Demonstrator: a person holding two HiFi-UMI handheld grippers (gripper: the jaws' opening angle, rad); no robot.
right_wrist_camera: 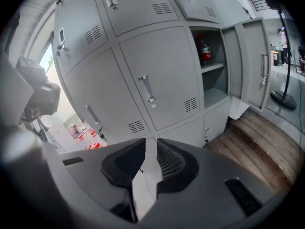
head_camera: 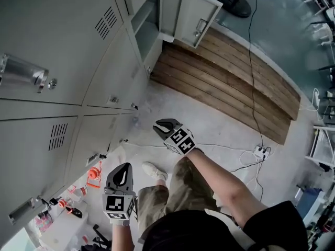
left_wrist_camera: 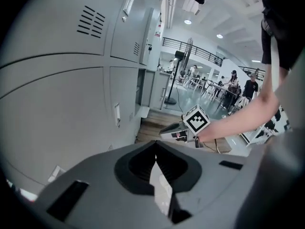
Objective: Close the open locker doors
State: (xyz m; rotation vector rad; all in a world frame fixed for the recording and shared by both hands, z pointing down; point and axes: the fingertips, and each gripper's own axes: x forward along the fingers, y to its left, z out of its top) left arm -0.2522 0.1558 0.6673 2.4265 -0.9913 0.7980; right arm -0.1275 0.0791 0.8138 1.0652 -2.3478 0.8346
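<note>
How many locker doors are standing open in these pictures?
1: the open door at the far end of the lockers, above the wooden platform. Others may be out of view.

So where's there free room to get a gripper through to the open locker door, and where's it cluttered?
Free: the bare concrete floor between the closed lockers and the power strip, and the wooden platform in front of the open locker door. Crowded: orange and red items at the lockers' foot.

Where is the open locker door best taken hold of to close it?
Probably the open locker door at its free edge by the handle, farthest from the hinge, coming from the face turned away from its compartment, since it stands swung out.
</note>
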